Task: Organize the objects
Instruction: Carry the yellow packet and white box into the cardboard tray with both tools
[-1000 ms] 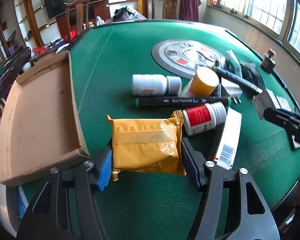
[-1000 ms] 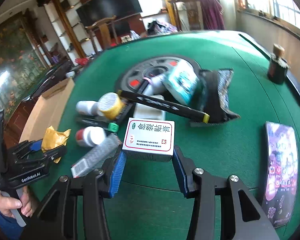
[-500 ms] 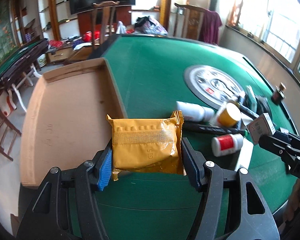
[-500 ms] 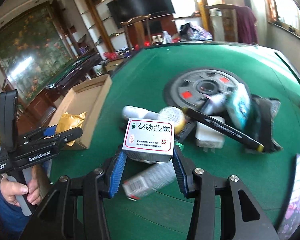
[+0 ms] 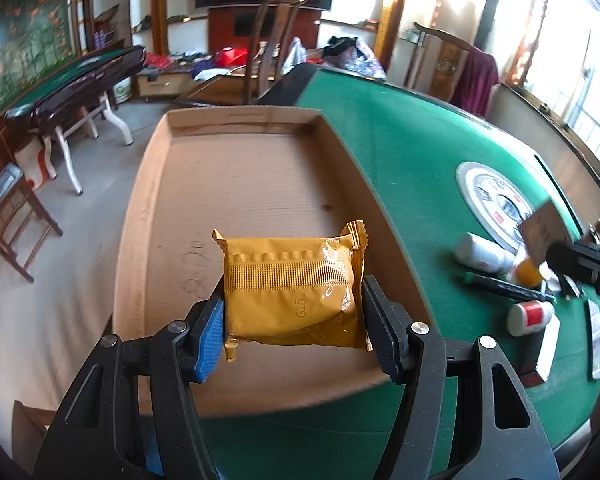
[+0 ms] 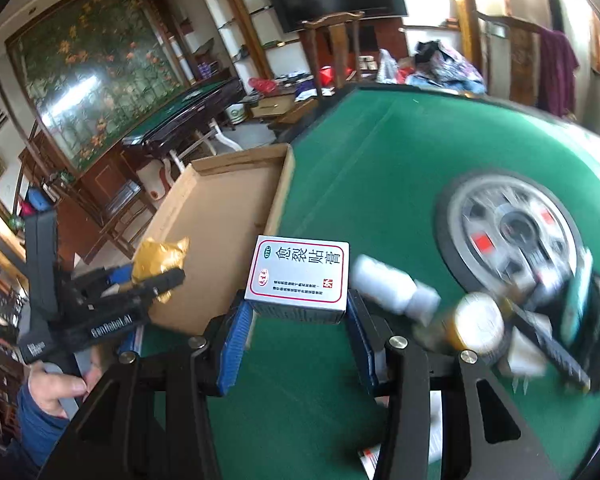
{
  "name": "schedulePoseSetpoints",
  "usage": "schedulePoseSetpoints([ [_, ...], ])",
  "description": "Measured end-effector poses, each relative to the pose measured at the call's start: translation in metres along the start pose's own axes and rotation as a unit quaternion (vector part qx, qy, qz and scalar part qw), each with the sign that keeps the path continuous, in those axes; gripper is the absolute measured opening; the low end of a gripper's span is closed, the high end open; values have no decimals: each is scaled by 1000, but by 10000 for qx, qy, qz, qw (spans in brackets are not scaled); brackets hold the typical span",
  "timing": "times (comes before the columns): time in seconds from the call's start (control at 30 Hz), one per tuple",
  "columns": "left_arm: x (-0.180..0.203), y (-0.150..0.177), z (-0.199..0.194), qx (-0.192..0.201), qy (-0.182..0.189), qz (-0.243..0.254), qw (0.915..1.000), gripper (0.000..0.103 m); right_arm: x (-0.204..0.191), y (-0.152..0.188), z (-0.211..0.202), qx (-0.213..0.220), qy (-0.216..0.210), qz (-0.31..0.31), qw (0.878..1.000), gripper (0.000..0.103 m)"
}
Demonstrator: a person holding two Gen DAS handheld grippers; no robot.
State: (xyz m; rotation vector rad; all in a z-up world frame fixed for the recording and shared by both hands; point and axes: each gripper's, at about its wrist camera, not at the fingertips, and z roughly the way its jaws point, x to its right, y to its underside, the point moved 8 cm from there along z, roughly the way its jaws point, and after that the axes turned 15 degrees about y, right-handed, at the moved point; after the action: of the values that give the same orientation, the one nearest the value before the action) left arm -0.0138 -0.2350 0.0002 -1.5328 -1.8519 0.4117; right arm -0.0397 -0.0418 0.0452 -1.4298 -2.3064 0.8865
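Observation:
My left gripper (image 5: 294, 316) is shut on a yellow foil packet (image 5: 292, 290) and holds it above the near end of an open cardboard box (image 5: 236, 184). The right wrist view shows that gripper (image 6: 156, 280), the packet (image 6: 160, 254) and the box (image 6: 220, 224) at the left. My right gripper (image 6: 298, 322) is shut on a white medicine box (image 6: 300, 276) with red-bordered Chinese print, held over the green table (image 6: 380, 168) just right of the cardboard box. In the left wrist view the right gripper (image 5: 556, 256) and the medicine box (image 5: 540, 230) show at the right edge.
A pile lies on the table's right: white bottles (image 6: 392, 282), a yellow-capped jar (image 6: 476, 322), a red-labelled bottle (image 5: 530, 316), black markers (image 5: 504, 286) and a white carton (image 5: 546, 350). A round grey disc (image 6: 512, 228) sits mid-table. Chairs and another table (image 5: 72, 80) stand beyond.
Both grippers have swung left with their loads. The yellow packet has gone from over the green felt to over the cardboard box. The medicine box has moved away from the pile towards the box.

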Motion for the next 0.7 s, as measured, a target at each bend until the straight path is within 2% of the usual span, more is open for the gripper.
schedulePoseSetpoints([
  [0.13, -13, 2, 15, -152, 64, -149, 9998, 62, -40, -23, 29, -149, -91, -263, 9995, 47],
  [0.33, -1, 13, 29, -306, 271, -10, 9992, 62, -89, -32, 84, -696, -293, -349, 9965, 47],
  [0.5, 0, 18, 37, -386, 342, -18, 9987, 62, -100, -27, 114, -951, -163, -290, 9949, 47],
  [0.7, 2, 21, 41, -411, 377, 5, 9984, 62, -104, -20, 128, -1069, -61, -303, 9938, 47],
])
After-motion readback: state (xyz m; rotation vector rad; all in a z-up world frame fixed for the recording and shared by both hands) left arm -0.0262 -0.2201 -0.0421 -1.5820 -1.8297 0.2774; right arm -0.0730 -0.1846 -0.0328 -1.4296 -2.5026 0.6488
